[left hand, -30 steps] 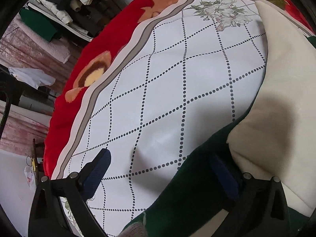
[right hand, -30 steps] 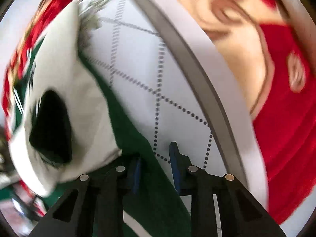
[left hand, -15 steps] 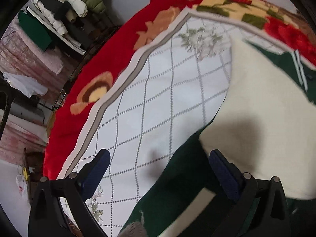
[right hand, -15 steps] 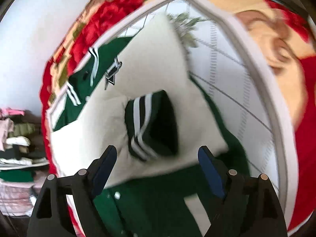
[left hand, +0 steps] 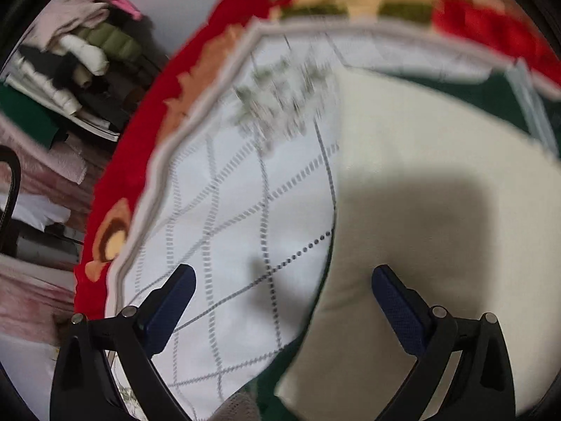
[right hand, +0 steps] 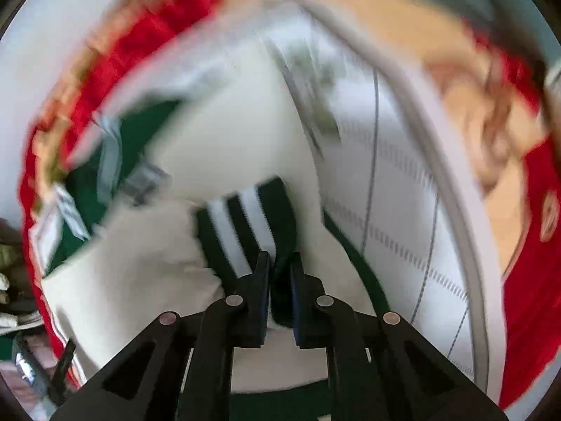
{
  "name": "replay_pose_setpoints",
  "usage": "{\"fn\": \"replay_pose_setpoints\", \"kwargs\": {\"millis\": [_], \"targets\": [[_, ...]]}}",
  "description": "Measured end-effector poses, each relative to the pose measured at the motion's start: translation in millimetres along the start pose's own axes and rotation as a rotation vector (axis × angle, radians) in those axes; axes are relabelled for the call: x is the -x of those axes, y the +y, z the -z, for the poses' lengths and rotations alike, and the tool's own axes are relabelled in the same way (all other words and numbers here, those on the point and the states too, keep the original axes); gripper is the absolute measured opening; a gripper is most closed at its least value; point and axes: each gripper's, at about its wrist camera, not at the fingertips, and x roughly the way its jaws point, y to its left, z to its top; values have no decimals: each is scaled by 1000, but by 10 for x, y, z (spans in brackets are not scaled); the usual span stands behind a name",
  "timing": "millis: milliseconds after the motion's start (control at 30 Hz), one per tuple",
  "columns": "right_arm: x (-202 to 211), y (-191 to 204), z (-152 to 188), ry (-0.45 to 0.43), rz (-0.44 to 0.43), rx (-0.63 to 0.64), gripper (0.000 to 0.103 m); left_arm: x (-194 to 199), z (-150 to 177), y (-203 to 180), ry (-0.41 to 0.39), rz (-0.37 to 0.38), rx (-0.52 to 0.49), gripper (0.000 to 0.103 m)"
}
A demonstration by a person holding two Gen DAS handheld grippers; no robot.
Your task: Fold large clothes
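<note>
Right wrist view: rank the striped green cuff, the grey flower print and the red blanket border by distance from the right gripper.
1. Striped green cuff: pinched in the right gripper, whose jaws have just been closing.
2. Grey flower print: beyond the cream sleeve, upper centre.
3. Red blanket border: farthest, outer edge.

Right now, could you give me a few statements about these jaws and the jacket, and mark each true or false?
1. The right gripper has its jaws closed on the striped green cuff. True.
2. The left gripper holds the cream sleeve. False: its jaws stand wide open, holding nothing.
3. The jacket lies on a white cloth with a dotted diamond pattern. True.
4. The blanket under that cloth is blue. False: it is red with flowers.
</note>
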Motion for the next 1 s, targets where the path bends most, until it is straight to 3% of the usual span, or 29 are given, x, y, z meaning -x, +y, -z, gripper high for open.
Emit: {"fn": "replay_pose_setpoints", "kwargs": {"millis": [67, 133, 200, 267, 333, 433, 533, 600, 633, 733, 800, 833, 900, 1000], "targets": [[-97, -32, 3, 84, -47, -27, 26, -19, -12, 71, 6, 11, 16, 103], [106, 4, 110, 80, -36, 7, 47, 125, 29, 192, -12, 37, 30, 103], [374, 33, 313, 56, -56, 49, 56, 372, 184, 349, -42, 73, 41, 103], [579, 167, 619, 76, -83, 113, 56, 615, 460, 426, -53, 93, 18, 103], [602, 336, 1067, 169, -113, 184, 56, 762, 744, 406, -35, 108, -19, 103], [335, 555, 1841, 390, -121, 279, 56, 859, 1324, 287, 49, 129, -115, 103], [80, 504, 2404, 498, -100, 291, 56, 803, 1792, 140, 129, 134, -187, 103], [-172, 582, 2665, 537, -67, 298, 57, 735, 2046, 53, 180, 149, -210, 103], [-288, 634, 2786, 539, -45, 319, 63, 710, 2147, 10, 186, 141, -222, 103], [-449, 704, 2955, 495, 29, 346, 71, 607, 2374, -119, 194, 111, -264, 103], [-460, 684, 2997, 443, 60, 317, 64, 599, 2399, -114, 185, 115, -247, 103], [-445, 676, 3028, 407, 132, 314, 38, 598, 2401, -110, 183, 119, -244, 103], [-384, 630, 3037, 397, 106, 259, 18, 600, 2384, -68, 193, 137, -227, 103], [-259, 680, 3093, 436, -9, 252, 18, 586, 2374, -14, 200, 156, -207, 103]]}}
